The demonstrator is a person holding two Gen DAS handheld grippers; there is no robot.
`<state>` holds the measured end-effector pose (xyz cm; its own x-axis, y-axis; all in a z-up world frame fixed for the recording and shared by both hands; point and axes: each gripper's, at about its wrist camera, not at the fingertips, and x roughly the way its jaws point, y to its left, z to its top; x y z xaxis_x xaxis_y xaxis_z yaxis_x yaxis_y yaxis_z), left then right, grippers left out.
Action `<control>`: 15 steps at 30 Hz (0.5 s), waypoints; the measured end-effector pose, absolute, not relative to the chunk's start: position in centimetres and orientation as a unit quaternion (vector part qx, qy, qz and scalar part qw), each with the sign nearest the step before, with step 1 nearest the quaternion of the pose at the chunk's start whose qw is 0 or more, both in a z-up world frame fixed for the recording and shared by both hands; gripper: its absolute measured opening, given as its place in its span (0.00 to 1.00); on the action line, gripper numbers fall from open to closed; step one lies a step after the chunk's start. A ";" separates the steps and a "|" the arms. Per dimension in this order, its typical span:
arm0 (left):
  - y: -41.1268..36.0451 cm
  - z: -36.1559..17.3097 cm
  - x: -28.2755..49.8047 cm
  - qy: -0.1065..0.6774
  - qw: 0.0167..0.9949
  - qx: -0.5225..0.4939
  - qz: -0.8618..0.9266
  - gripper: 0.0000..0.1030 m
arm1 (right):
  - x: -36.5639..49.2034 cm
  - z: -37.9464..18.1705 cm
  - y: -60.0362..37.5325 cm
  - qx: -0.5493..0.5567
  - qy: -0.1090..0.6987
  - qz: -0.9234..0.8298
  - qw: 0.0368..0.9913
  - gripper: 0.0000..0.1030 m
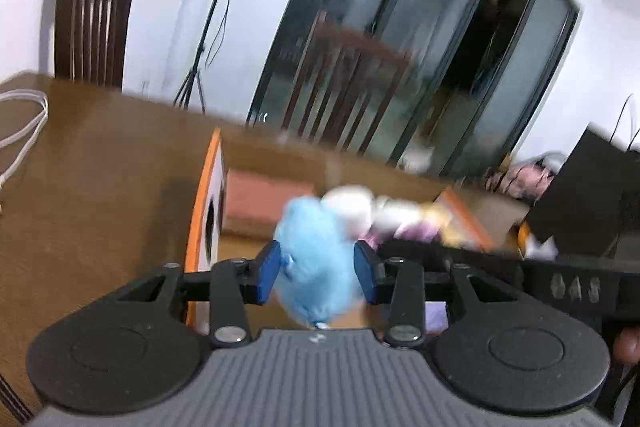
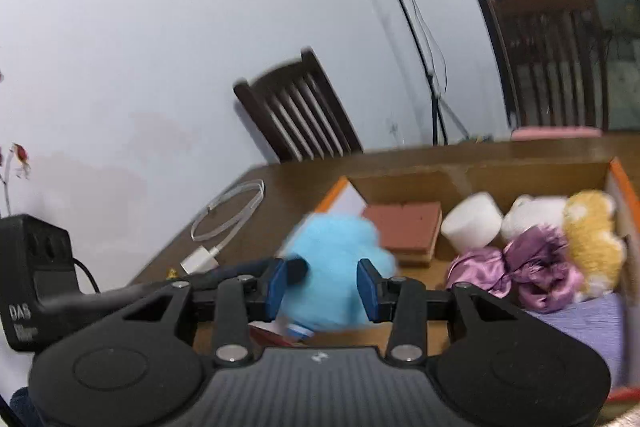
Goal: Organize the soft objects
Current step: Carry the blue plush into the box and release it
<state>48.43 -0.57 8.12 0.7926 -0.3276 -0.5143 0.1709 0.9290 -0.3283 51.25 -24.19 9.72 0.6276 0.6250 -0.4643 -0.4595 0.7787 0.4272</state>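
Note:
A fluffy light-blue plush sits between the blue pads of my left gripper, which is shut on it above the orange-edged cardboard box. The same plush shows in the right wrist view between the pads of my right gripper, whose jaws stand apart around it; the left gripper's finger reaches in from the left. In the box lie a red-brown sponge block, a white foam cylinder, a white plush, a yellow plush, purple satin cloth and a lilac cloth.
The box stands on a brown wooden table. A white cable lies on the table left of the box. Dark wooden chairs stand behind the table by the wall, and glass doors are at the back right.

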 end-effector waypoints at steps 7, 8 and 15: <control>0.1 7.5 46.4 0.271 0.950 -0.107 -0.114 0.56 | 54.6 4.7 -22.4 0.102 0.379 0.290 0.873 0.32; 0.2 7.8 46.0 0.263 0.953 -0.102 -0.114 0.61 | 54.5 4.7 -22.2 0.094 0.377 0.285 0.876 0.32; -0.2 9.6 41.7 0.237 0.965 -0.063 -0.098 0.73 | 50.3 8.4 -25.0 0.097 0.297 0.287 0.905 0.41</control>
